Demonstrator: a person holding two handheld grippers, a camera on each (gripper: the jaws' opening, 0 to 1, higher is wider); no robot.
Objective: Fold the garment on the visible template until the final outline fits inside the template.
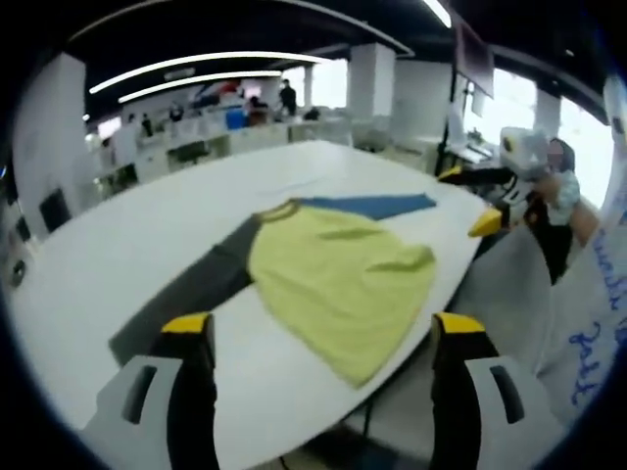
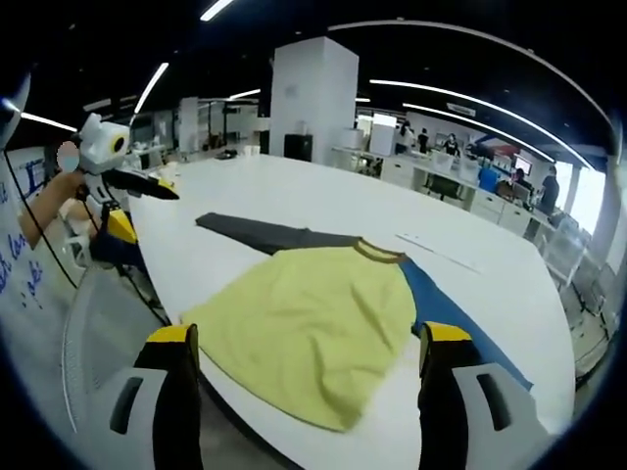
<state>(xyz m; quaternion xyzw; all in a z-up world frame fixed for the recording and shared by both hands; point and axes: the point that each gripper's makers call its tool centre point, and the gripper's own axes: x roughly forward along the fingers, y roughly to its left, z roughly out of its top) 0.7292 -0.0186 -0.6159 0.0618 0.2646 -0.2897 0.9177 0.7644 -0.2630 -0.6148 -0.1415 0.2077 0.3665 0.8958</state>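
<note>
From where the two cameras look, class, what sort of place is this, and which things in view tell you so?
Most likely a large open-plan office or lab. A long white table holds the yellow shirt, rows of desks with people at them stand behind it, and strip ceiling lights run overhead beside white pillars.

Long ceiling lights (image 1: 211, 61) and windows (image 1: 509, 103) make the room bright. Edges bend round. Everything looks a little blurry.
</note>
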